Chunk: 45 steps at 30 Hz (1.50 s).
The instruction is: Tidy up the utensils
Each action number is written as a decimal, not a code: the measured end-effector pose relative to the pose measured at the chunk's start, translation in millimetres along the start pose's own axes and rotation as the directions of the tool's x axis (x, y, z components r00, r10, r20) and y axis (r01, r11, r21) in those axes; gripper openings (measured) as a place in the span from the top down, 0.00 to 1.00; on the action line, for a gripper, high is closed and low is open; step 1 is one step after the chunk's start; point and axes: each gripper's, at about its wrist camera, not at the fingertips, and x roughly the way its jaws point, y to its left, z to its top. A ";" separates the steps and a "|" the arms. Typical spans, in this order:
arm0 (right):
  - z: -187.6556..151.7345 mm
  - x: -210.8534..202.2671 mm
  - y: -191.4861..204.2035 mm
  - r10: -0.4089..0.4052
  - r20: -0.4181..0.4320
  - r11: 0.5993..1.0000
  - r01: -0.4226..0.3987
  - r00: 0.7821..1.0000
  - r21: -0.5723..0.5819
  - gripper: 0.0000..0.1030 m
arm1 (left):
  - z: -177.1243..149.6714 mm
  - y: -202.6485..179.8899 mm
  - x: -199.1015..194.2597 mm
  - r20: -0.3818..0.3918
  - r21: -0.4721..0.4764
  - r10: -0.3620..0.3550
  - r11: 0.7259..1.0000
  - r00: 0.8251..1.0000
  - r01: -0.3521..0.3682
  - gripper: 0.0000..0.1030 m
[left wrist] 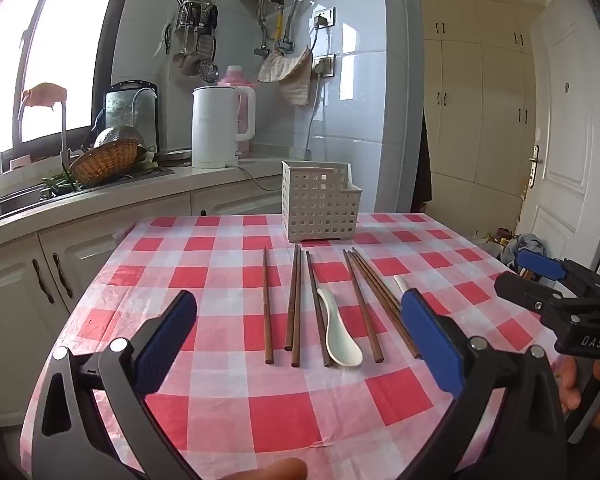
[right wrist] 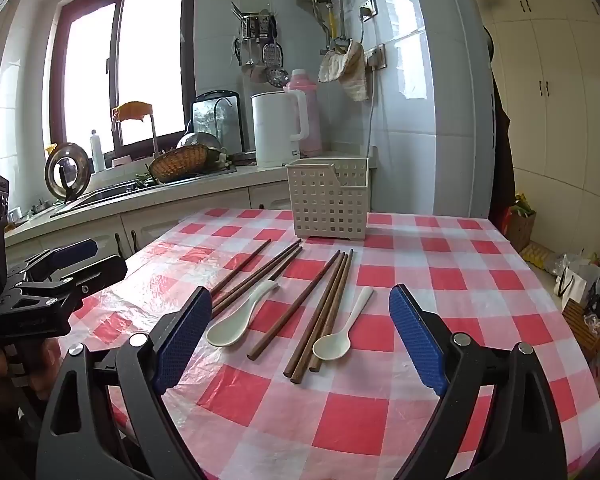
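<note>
Several brown wooden chopsticks [left wrist: 294, 304] [right wrist: 328, 308] lie side by side on the red-and-white checked tablecloth [left wrist: 220, 384] [right wrist: 440, 400]. Among them rest two white spoons: one [left wrist: 340, 332] [right wrist: 240, 316] in the middle and one [right wrist: 342, 328] further right, whose handle [left wrist: 402, 282] is partly hidden in the left wrist view. Behind them stands a white perforated basket [left wrist: 320, 200] [right wrist: 328, 200], upright. My left gripper [left wrist: 299, 298] [right wrist: 96, 260] hovers open in front of the utensils, holding nothing. Beside it my right gripper [right wrist: 300, 294] [left wrist: 520, 274] is also open and holds nothing.
A kitchen counter [left wrist: 100, 200] runs along the left with a sink, a wicker basket [left wrist: 106, 160] and a white kettle [left wrist: 220, 128]. A white door [left wrist: 560, 140] and tall cupboards stand to the right. Bags [right wrist: 580, 280] lie on the floor past the table's right edge.
</note>
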 end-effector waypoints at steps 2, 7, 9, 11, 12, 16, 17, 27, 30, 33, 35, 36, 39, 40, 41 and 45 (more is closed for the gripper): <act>0.1 0.3 0.3 0.000 -0.002 1.000 0.000 1.000 0.000 0.18 | 0.1 -0.3 0.1 0.001 0.003 -0.001 1.000 1.000 0.001 0.04; 0.2 -0.3 0.4 0.002 0.000 1.000 -0.002 1.000 -0.001 0.18 | 0.6 -0.3 2.5 0.001 0.005 0.000 1.000 1.000 0.000 0.04; -0.3 0.4 0.6 0.001 -0.002 1.000 -0.001 1.000 -0.001 0.18 | 2.2 0.4 -0.4 0.007 0.001 0.000 1.000 1.000 0.000 0.04; -1.1 0.9 0.4 0.000 -0.002 1.000 0.000 1.000 -0.001 0.18 | 3.4 0.7 -0.2 0.007 0.001 0.000 1.000 1.000 0.000 0.04; -1.6 1.3 0.5 0.000 -0.003 1.000 0.000 1.000 -0.002 0.18 | 1.9 0.7 -0.4 0.007 0.002 -0.002 1.000 1.000 0.002 0.04; 0.3 0.3 1.6 0.000 -0.002 1.000 0.000 1.000 -0.004 0.18 | 1.9 0.8 -0.5 0.009 0.002 -0.002 1.000 1.000 0.002 0.04; 0.4 0.2 1.7 -0.001 -0.002 1.000 0.001 1.000 -0.004 0.18 | 2.0 1.0 -0.6 0.009 0.001 -0.002 1.000 1.000 0.002 0.04; 0.1 1.1 -0.7 0.000 -0.002 1.000 0.000 1.000 -0.003 0.18 | 2.7 0.2 -1.4 0.012 0.001 -0.001 1.000 1.000 0.001 0.04; 0.4 -0.1 2.3 0.000 -0.001 1.000 0.000 1.000 -0.004 0.18 | 2.6 0.4 -1.6 0.012 0.001 -0.001 1.000 1.000 0.001 0.04; 0.6 -0.2 2.5 0.001 -0.002 1.000 -0.001 1.000 -0.003 0.18 | 2.8 0.3 -1.5 0.011 0.003 -0.001 1.000 1.000 0.001 0.04; 0.8 0.1 2.5 0.001 -0.001 1.000 -0.001 1.000 -0.003 0.18 | 2.7 0.5 -1.6 0.013 0.001 -0.002 1.000 1.000 0.002 0.04; 0.7 0.0 2.6 0.001 0.000 1.000 -0.001 1.000 -0.004 0.18 | 2.7 0.6 -1.4 0.013 0.002 -0.002 1.000 1.000 0.002 0.04; 1.6 -0.2 3.8 0.002 -0.001 1.000 -0.002 1.000 -0.004 0.18 | 3.2 -0.8 -1.1 0.013 0.002 -0.003 1.000 1.000 0.003 0.04; 1.6 -0.3 3.8 0.002 0.000 1.000 -0.002 1.000 -0.004 0.18 | 3.4 -0.9 -1.1 0.013 0.002 -0.002 1.000 1.000 0.002 0.04; 1.3 -0.6 3.8 0.002 0.000 1.000 -0.002 1.000 -0.004 0.18 | 3.5 -0.8 -1.2 0.013 0.002 -0.002 1.000 1.000 0.002 0.04; 0.4 -0.6 3.6 0.002 0.000 1.000 -0.002 1.000 -0.005 0.18 | 3.7 -0.7 -1.2 0.013 0.001 -0.003 1.000 1.000 0.003 0.04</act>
